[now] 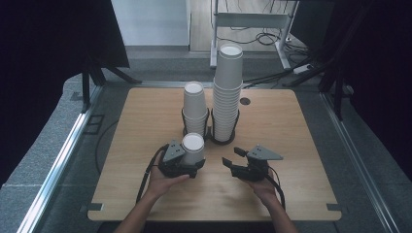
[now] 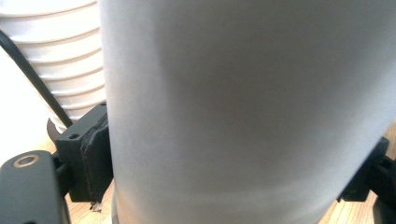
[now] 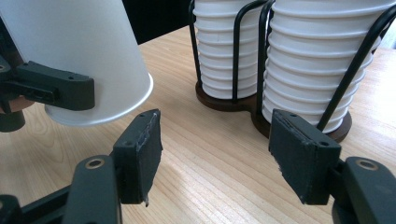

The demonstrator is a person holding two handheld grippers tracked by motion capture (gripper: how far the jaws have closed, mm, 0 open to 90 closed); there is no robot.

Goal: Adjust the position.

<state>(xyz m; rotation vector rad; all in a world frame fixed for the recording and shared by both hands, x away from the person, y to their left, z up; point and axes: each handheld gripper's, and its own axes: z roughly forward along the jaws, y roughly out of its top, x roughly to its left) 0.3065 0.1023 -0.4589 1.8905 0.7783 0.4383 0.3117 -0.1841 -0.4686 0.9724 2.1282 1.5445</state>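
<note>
My left gripper (image 1: 192, 163) is shut on a white paper cup (image 1: 193, 149), its pads (image 2: 95, 158) pressing on both sides of the wall. The cup (image 3: 79, 51) hangs upside down and slightly tilted, with its rim just above the wooden table (image 1: 145, 126). In the left gripper view the cup (image 2: 243, 112) is very close and blurred. To its right my right gripper (image 1: 233, 157) stands open with nothing between its fingers (image 3: 140, 149). In the right gripper view it (image 3: 215, 149) points at the cup racks.
Behind the grippers a black wire holder (image 1: 221, 140) carries two stacks of upturned white cups, a short one (image 1: 195, 108) and a tall one (image 1: 227, 92). Both stacks (image 3: 317, 60) stand close ahead of my right gripper. A dark round hole (image 1: 245, 101) lies at the table's back.
</note>
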